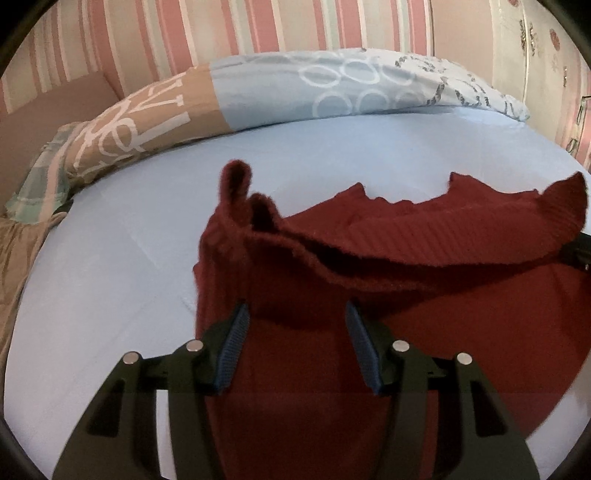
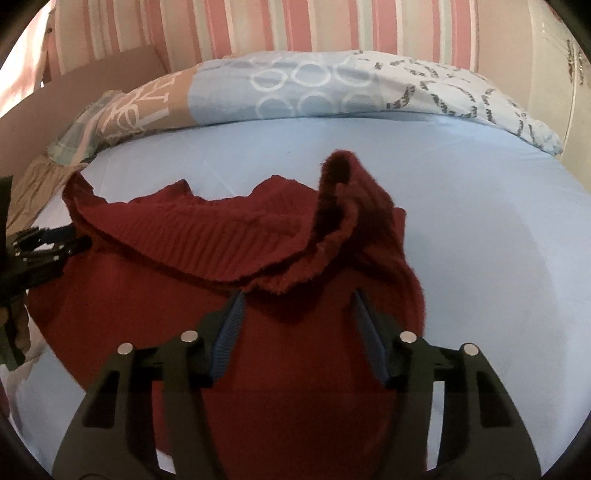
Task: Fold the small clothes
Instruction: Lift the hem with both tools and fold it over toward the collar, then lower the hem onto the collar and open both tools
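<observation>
**Red knit on bed, both grippers over it, jaws apart**

Red garment [image 1: 424,306] is seen spread on light-blue sheet [image 1: 110,277], approx centre of bed. Ribbed knit; upper edge is lifted and rolled over toward the cameras, forming a sagging band across the width. Two corners of that band are raised: one peak at left in left wrist view, the other at right in right wrist view. Rest of cloth lies flat below the band, under the fingers.

Left gripper [image 1: 295,332]: jaws are held apart, blue pads [image 1: 232,347] either side of flat red cloth. No pinch is visible; pads are not seen pressing on fabric. Rolled edge sits just beyond fingertips. Whether tips touch cloth below can't be told.

Right gripper [image 2: 297,328]: jaws likewise apart, blue pads either side of the cloth, frayed rolled edge hanging just ahead of tips. Nothing is clamped btwn pads. Contact w/ cloth beneath can't be told.

Left gripper is also caught at left edge of right wrist view, beside the band's left end; its tip is next to the fabric, exact contact unclear. In left wrist view a dark part of the other gripper is glimpsed at right edge by the band's right end.

Bkgd: patterned duvet [image 1: 295,88] (tan, blue w/ rings, white w/ grey marks) is bunched along far side of bed; pink-striped wall [image 1: 258,26] behind.
</observation>
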The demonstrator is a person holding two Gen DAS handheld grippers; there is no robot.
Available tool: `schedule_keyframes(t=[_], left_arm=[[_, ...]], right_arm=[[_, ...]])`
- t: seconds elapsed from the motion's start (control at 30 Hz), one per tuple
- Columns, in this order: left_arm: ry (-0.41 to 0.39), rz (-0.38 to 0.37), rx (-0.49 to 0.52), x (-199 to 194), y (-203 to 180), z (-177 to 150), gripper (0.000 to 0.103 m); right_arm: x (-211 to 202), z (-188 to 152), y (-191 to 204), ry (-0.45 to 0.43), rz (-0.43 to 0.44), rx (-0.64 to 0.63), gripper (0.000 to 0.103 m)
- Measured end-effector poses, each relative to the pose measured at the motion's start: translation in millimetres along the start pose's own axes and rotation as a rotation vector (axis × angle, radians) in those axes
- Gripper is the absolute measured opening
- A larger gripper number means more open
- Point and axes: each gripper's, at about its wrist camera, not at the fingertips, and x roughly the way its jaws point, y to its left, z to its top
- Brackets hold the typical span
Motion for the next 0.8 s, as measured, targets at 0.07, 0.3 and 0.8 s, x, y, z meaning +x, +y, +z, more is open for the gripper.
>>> schedule_keyframes(t=[0.07, 0.3, 0.8], left_arm=[[0.004, -0.001, -0.005, 7, 2, 5, 0.055], [-0.023, 0.014, -0.036, 13, 9, 25, 0.055], [-0.024, 0.052, -0.030, 15, 14, 16, 0.055]], right_arm=[[3, 5, 0, -0.010, 0.003, 0.000, 0.059], [23, 40, 0, -0.053, -0.012, -0.005, 0.052], [25, 71, -31, -0.080, 0.061, 0.151, 0.086]])
